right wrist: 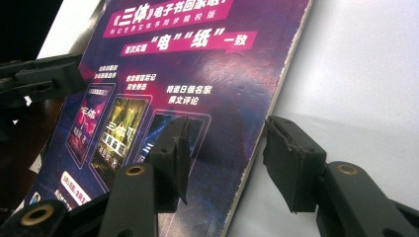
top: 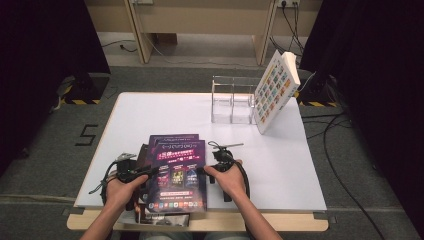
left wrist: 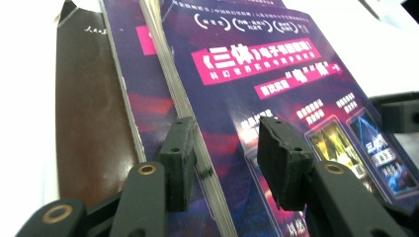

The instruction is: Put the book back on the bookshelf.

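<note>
White rectangular table [top: 280,150] carries a clear acrylic rack [top: 232,102] with a pale book [top: 276,90] leaning on it; glossy purple softcover book [top: 177,172] tops a near-edge stack; left gripper [left wrist: 225,148] straddles its left edge, jaws apart, not pressing; right gripper [right wrist: 225,148] straddles its right edge, jaws likewise apart; unclamped, the slick cover would probably slip on lifting.

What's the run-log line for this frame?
left gripper: open, straddling top purple book edge | right gripper: open, straddling opposite edge | clear rack: empty
</note>
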